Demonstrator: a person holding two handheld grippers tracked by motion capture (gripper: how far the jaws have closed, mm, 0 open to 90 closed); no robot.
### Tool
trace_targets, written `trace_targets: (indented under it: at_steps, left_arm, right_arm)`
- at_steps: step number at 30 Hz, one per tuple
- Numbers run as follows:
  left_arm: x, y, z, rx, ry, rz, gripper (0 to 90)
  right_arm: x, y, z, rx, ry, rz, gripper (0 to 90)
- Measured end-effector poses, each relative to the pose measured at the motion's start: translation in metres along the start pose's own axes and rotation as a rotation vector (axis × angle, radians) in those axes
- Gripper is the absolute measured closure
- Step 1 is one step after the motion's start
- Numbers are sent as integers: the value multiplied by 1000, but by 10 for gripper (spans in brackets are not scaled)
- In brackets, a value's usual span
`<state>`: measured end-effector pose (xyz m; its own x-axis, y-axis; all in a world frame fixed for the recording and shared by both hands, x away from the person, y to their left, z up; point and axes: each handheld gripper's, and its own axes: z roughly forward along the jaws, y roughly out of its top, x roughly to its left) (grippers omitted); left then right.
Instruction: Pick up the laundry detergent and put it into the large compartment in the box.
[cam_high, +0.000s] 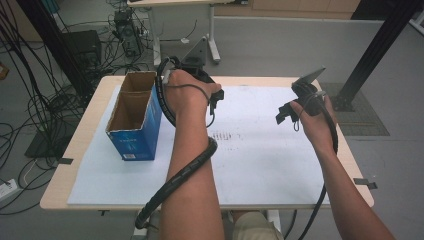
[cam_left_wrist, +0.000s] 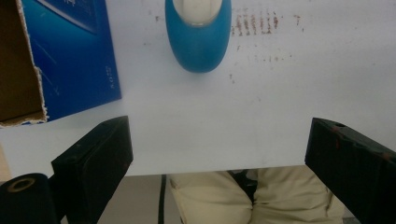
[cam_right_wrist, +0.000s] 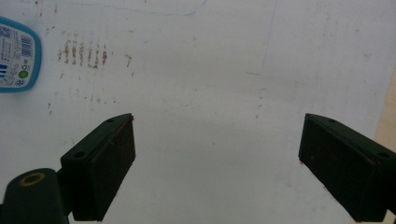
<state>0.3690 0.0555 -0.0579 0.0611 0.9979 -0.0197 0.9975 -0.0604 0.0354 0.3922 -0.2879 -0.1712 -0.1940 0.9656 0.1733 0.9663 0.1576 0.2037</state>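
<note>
Bottle (cam_left_wrist: 198, 39): blue, lying on the white sheet (cam_high: 260, 150), base towards the left gripper, beside the box; in the right gripper view its label (cam_right_wrist: 16, 53) shows a barcode, a green dot and small print too fine to read.
Box (cam_high: 136, 117): blue carton, top open, standing at the sheet's left edge; white writing on its side, not legible.
Left gripper (cam_left_wrist: 219, 154): jaws spread wide, nothing between them, held above the sheet just short of the bottle.
Right gripper (cam_right_wrist: 217, 158): jaws spread, empty, over bare sheet well right of the bottle.
Stains (cam_right_wrist: 81, 52): rows of brown marks near the bottle.
</note>
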Motion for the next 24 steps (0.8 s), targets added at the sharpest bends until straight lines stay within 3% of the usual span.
trace_targets:
  at_steps: [11, 24]
  left_arm:
    - [2, 0, -4, 1, 0, 0, 79]
    - [-5, 6, -6, -1, 1, 18, 73]
  right_arm:
    - [4, -1, -3, -6, -4, -8, 110]
    - [6, -1, -2, -2, -6, -13, 110]
